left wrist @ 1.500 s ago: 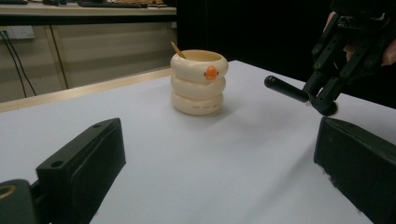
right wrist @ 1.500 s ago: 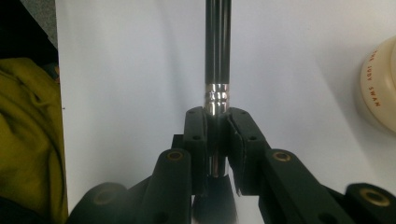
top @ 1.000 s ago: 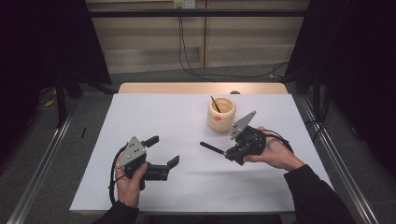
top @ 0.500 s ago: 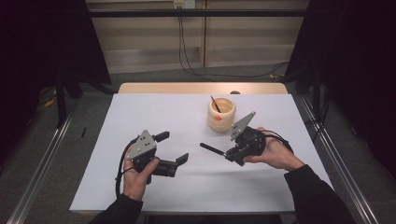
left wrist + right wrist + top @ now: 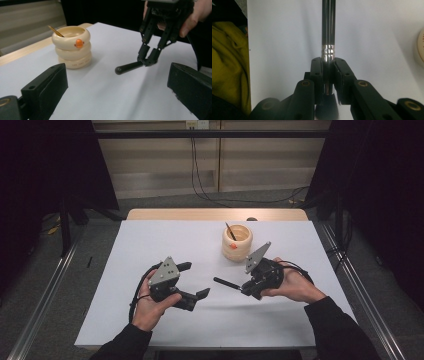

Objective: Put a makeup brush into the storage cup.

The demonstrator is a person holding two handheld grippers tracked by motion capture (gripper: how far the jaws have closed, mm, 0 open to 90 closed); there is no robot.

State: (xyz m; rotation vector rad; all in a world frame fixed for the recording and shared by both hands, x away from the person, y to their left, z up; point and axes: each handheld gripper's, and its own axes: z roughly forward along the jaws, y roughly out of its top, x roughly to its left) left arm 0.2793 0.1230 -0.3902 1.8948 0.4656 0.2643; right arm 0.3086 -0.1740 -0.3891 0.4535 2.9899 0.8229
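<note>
The right gripper [image 5: 239,289] clamps a black pen-like tool [image 5: 226,283] at its silver band, holding it level just above the white table [image 5: 150,245]. The left gripper [image 5: 195,280], jaws wide and empty, faces the tool. A cream ringed cup [image 5: 237,242] stands behind them.
</note>
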